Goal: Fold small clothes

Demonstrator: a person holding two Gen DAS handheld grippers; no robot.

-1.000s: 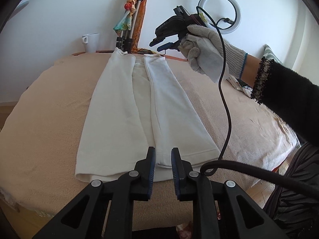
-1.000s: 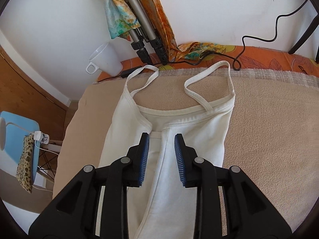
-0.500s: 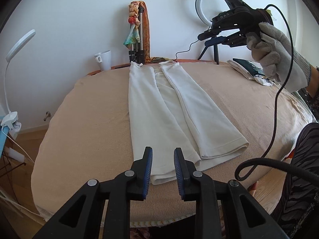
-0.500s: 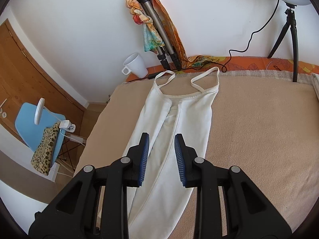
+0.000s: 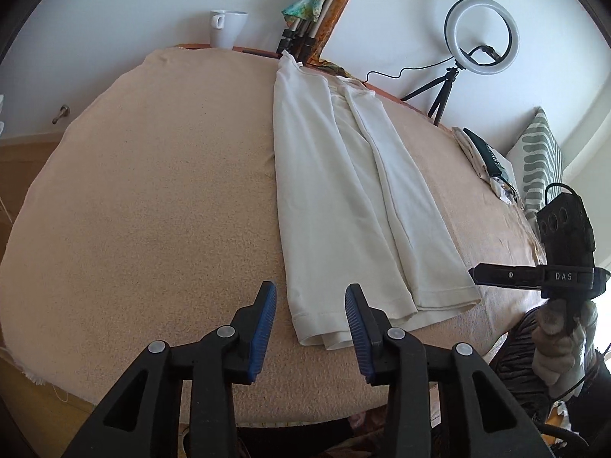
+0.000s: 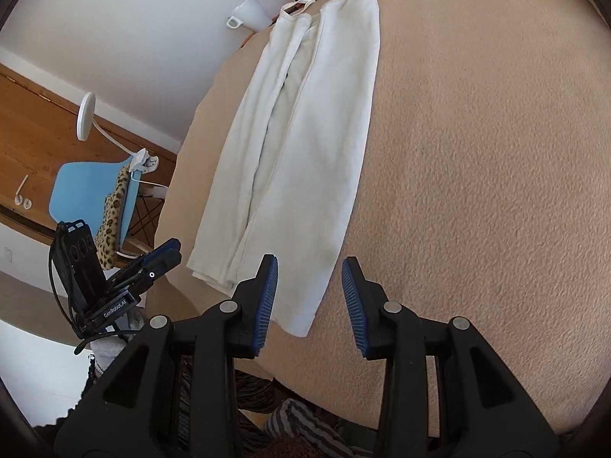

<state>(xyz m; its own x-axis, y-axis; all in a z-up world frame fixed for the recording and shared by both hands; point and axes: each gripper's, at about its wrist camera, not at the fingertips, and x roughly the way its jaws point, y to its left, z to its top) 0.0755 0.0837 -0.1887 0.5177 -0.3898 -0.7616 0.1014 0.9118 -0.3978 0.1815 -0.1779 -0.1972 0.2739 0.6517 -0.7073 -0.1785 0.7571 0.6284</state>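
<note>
White camisole [image 5: 355, 198] was laid lengthwise on the bed [image 5: 152, 198], straps toward 12 o'clock; left gripper [image 5: 310, 318] and right gripper [image 6: 308, 294] were held apart, empty.

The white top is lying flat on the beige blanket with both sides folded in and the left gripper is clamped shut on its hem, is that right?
Not quite. The left gripper is open, its fingers spread around the hem without pinching it, as the left wrist view shows. The rest holds: the white top lies flat on the beige blanket, both sides folded in.
</note>
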